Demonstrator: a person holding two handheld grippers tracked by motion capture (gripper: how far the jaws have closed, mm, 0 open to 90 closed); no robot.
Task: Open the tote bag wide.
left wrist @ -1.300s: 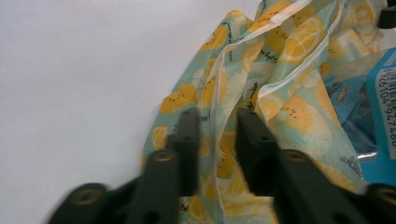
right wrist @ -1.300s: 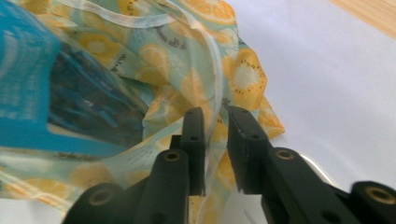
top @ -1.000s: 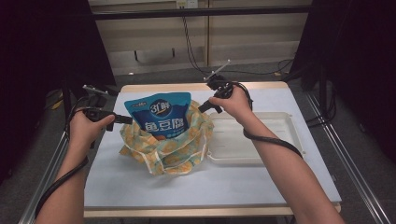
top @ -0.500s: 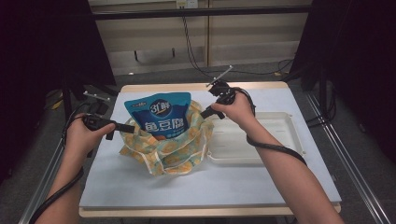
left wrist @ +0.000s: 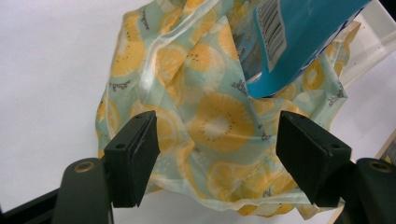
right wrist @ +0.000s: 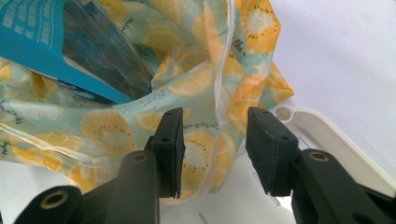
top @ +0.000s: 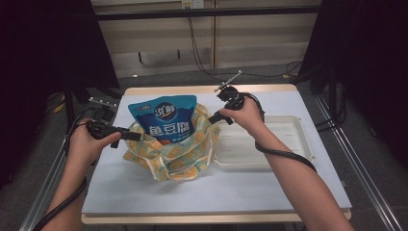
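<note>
Left tool (top: 137, 136) jaws have just been opening, gaping wide with nothing pinched, lemon-print bag (left wrist: 210, 135) just ahead of them. Right tool (top: 214, 119) open too, bag edge between its jaws. Blue pouch (top: 166, 120) stands inside bag on the tabletop (top: 240, 187), white tray (top: 288, 144) beside right tool

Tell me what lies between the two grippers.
The high view shows the lemon-print bag with the blue pouch standing in it, between left gripper and right gripper.
</note>
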